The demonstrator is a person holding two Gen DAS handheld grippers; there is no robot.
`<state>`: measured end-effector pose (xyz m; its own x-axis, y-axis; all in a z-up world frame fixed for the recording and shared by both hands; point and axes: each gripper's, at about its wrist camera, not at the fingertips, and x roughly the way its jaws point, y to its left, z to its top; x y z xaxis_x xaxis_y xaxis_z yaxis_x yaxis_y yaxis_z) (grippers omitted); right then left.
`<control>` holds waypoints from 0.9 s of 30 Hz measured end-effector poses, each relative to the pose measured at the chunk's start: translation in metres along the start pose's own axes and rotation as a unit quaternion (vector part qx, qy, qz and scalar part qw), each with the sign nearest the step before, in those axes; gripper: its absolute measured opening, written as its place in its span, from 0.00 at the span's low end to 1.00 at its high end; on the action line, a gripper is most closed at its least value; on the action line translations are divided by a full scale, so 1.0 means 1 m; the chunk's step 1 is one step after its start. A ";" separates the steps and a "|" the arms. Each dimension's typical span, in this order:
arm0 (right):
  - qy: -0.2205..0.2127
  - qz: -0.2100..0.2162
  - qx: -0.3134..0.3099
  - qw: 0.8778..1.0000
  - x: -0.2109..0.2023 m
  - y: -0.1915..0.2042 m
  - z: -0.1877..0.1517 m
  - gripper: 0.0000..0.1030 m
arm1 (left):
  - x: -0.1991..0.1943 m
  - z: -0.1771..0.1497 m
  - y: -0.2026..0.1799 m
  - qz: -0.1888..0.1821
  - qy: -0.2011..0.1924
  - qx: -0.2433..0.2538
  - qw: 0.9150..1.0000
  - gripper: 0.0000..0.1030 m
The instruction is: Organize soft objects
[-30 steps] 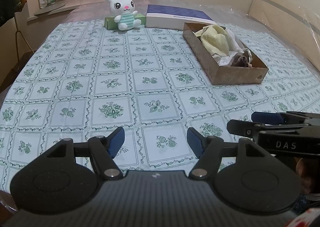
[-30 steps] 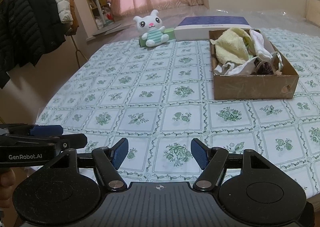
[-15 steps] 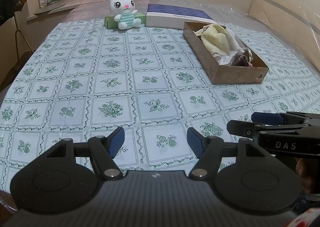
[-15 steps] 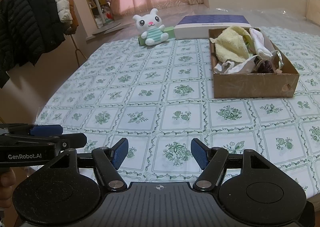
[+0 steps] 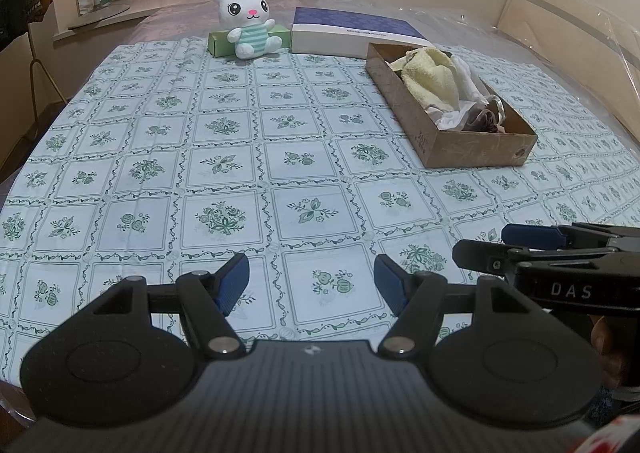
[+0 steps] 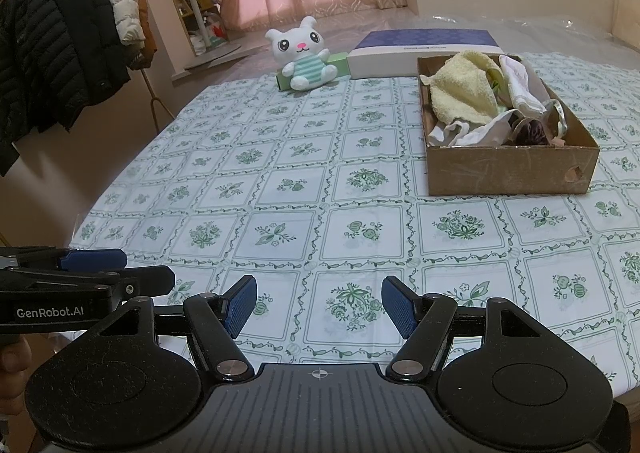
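Fingers [image 5: 233, 280] of the left gripper [image 5: 310, 280] stand wide apart and hold nothing; the right gripper [image 6: 318, 303] is the same, spread wide with only the tablecloth [image 6: 280, 181] between its blue pads. Both hang low over the near edge of the table, side by side, well apart from everything soft.

The soft things lie in the box [image 6: 508, 169] on the right: a yellow towel [image 6: 464, 93], white cloths [image 6: 520, 85] and something dark [image 6: 530, 133] at the near end, all loosely heaped. A plush rabbit [image 6: 304, 57] sits at the far edge, leaning against a green carton [image 5: 218, 42], beside a flat blue box [image 6: 424, 47].

I judge that no grasp is in hand — the grippers only wait. This scene fits two stages: the cloths in the box are waiting to be taken out and sorted, or they are already gathered there and the table is done. The pictures do not settle which, so I name no next target; any reach would be a long one forward, with the fingers already open enough for a soft pinch
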<state>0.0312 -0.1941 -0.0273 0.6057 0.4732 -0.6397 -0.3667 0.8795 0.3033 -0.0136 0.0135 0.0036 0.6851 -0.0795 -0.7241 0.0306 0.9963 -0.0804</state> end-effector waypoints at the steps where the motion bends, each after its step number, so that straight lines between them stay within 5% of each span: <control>1: 0.000 0.000 0.000 1.000 0.000 0.000 0.000 0.67 | 0.000 0.001 0.000 0.000 0.000 0.000 1.000 0.65; 27: 0.001 -0.001 0.001 1.000 0.001 -0.001 0.000 0.67 | 0.002 0.000 0.000 -0.001 0.001 -0.001 1.000 0.65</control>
<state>0.0319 -0.1950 -0.0285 0.6047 0.4717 -0.6417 -0.3641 0.8803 0.3040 -0.0124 0.0133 0.0022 0.6841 -0.0823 -0.7247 0.0317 0.9960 -0.0832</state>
